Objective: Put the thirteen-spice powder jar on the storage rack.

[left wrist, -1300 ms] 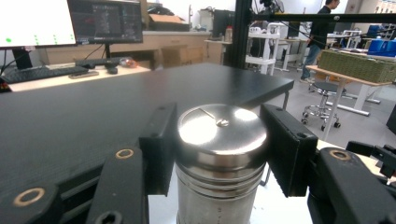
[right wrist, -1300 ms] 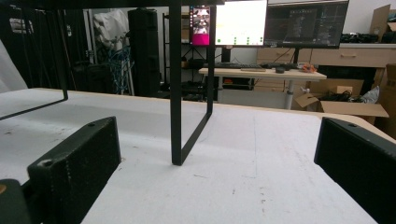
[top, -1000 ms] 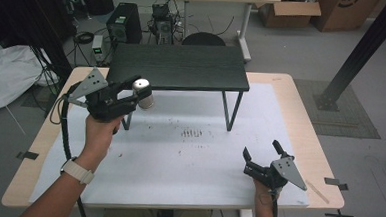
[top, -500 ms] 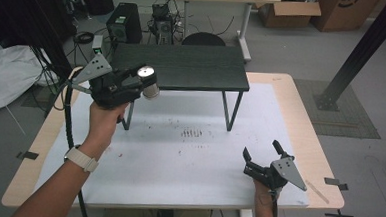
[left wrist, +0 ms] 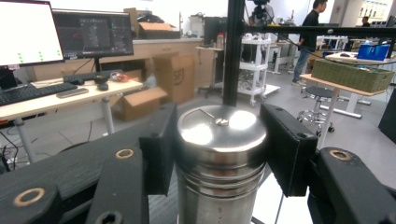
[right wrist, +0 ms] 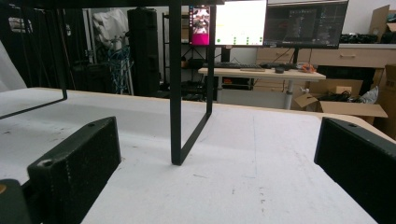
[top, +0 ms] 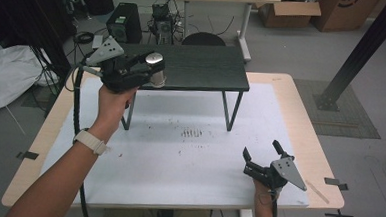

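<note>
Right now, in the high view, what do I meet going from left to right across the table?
left gripper shut on the steel canister → black shelf → right gripper, open, resting on the table.

A steel can [left wrist: 220,158] stands upright at the frame's centre, clamped between the two black jaws of the left tool [left wrist: 219,154], whose pads press its sides. Its shiny lid reflects light. Beneath it at lower left lies a dark shelf [left wrist: 70,163]. Two monitors [left wrist: 93,35] sit at upper left above a desk [left wrist: 56,100].
</note>
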Tool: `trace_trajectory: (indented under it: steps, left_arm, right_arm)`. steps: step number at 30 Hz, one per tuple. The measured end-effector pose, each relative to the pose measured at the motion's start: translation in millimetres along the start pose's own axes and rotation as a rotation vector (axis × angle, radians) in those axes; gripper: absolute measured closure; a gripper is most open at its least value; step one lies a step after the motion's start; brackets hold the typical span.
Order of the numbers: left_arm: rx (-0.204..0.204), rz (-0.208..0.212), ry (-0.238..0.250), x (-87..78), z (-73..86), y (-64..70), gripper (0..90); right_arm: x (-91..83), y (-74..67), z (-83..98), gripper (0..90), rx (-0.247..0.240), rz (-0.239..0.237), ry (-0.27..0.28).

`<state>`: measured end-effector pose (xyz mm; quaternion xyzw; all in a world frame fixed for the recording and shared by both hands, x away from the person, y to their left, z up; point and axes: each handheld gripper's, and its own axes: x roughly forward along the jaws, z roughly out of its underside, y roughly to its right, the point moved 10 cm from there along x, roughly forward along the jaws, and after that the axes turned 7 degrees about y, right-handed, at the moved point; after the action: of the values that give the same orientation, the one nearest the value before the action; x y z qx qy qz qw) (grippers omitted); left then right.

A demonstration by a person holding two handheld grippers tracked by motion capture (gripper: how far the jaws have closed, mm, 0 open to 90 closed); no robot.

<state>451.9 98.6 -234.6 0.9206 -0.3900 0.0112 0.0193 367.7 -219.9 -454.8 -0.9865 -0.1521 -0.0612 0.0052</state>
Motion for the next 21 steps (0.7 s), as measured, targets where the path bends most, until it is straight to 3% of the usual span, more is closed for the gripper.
trace_trajectory:
  steps: [4,21]
  left_arm:
    - [-0.015,0.003,0.001,12.1,-3.4,-3.3,49.1]
    - [0.031,0.012,-0.026,62.4,-13.6,-6.1,49.1]
  right_arm:
    - [-0.1,0.0,0.1,0.2,0.0,0.0,0.0]
    - [-0.2,0.2,-0.2,0.3,-0.003,0.002,0.003]
